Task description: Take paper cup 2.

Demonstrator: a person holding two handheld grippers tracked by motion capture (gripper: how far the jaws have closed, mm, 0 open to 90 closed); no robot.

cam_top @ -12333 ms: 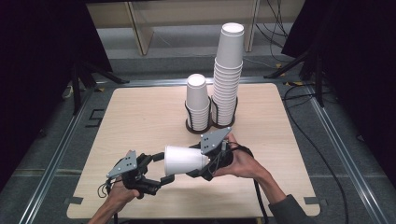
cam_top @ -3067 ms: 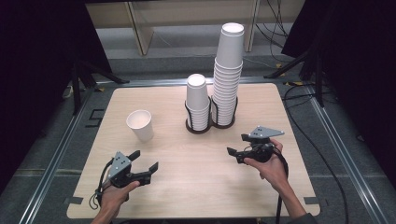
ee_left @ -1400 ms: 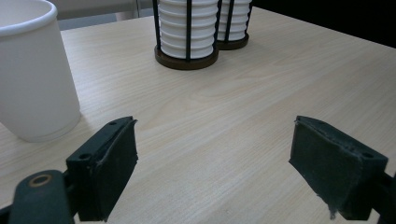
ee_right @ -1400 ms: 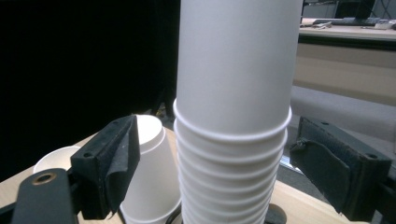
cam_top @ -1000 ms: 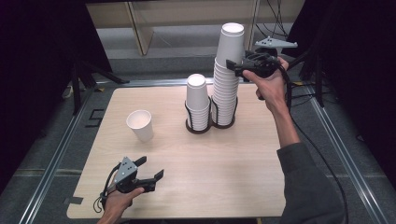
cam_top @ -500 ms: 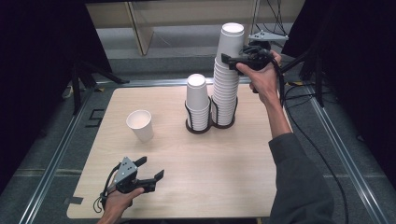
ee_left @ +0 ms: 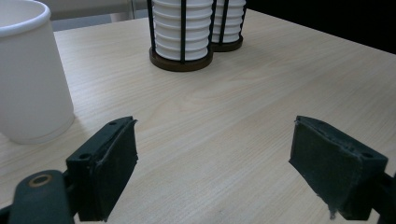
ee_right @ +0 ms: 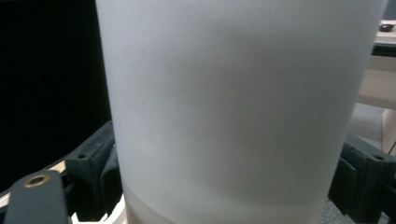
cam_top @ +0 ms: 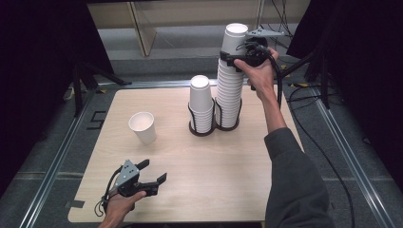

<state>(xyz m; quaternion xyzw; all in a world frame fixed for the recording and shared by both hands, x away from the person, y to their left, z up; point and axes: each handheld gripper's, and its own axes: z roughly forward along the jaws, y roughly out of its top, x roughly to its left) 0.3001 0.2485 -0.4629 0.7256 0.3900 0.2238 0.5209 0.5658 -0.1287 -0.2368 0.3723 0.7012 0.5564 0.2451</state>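
Observation:
A tall stack of white paper cups [cam_top: 229,90] and a shorter stack [cam_top: 200,102] stand in a black wire holder [cam_top: 209,130] at the back of the table. My right gripper [cam_top: 233,50] is raised to the tall stack's top cup [cam_top: 235,35], open, with one jaw on each side of it. In the right gripper view that cup [ee_right: 233,107] stands between the wide-spread jaws. A single upright cup [cam_top: 142,127] stands at mid-left. My left gripper [cam_top: 154,170] rests open near the front left edge. The single cup [ee_left: 28,79] is to its left.
The wooden table [cam_top: 237,171] has a metal frame around it. Black stands and cables [cam_top: 309,71] crowd the floor behind and to the right. The holder's base [ee_left: 182,63] shows ahead in the left gripper view.
My right gripper has come down and left from above the tall stack until its jaws straddle the top cup. The left gripper has stayed put.

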